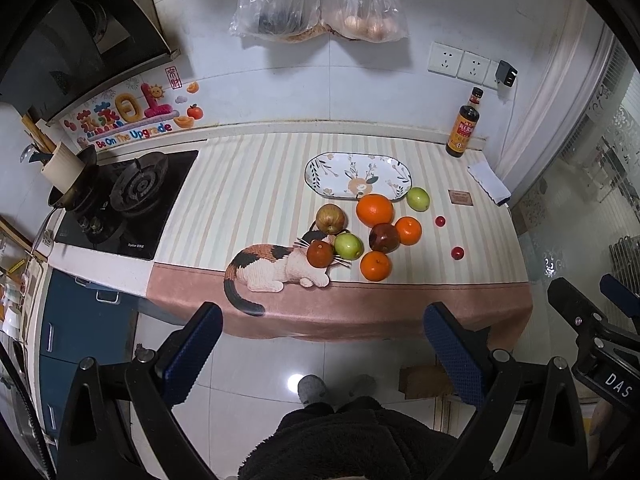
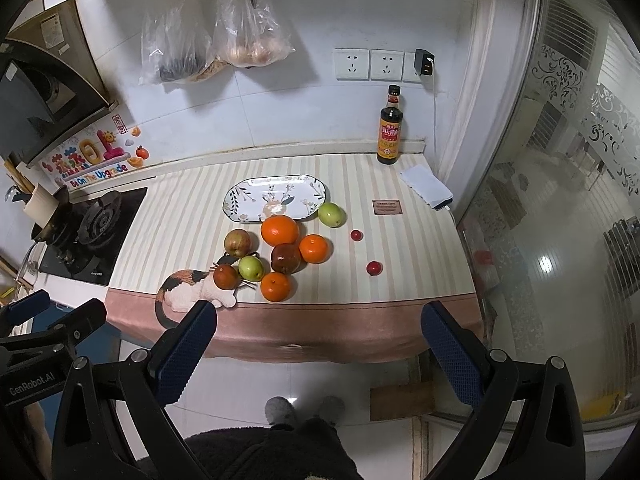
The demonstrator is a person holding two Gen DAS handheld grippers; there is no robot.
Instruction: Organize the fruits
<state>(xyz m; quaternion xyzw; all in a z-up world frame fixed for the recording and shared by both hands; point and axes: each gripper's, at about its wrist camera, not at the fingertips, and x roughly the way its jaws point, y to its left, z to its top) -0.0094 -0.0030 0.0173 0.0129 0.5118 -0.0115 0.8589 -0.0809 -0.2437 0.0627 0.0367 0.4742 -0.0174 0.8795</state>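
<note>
An oval patterned plate point(image 1: 320, 172) point(image 2: 244, 200) lies empty on the striped tablecloth. In front of it sits a cluster of fruit: a large orange point(image 1: 375, 210) point(image 2: 279, 230), two smaller oranges point(image 1: 408, 230) point(image 1: 375, 266), two green apples point(image 1: 418, 199) point(image 1: 348, 245), a yellow-red apple point(image 1: 330, 218), a dark red apple point(image 1: 384, 237) and a brown-red fruit point(image 1: 320, 254). Two small red fruits point(image 1: 440, 221) point(image 1: 457, 253) lie apart to the right. My left gripper point(image 1: 322, 320) and right gripper point(image 2: 318, 318) are both open and empty, held back off the table's front edge.
A gas stove point(image 1: 136, 192) with a pot is left of the cloth. A soy sauce bottle point(image 1: 464, 124), a folded white cloth point(image 1: 490, 182) and a small brown card point(image 1: 460, 197) sit at the back right. Plastic bags point(image 1: 320, 0) hang on the wall. A glass door point(image 2: 560, 200) stands at right.
</note>
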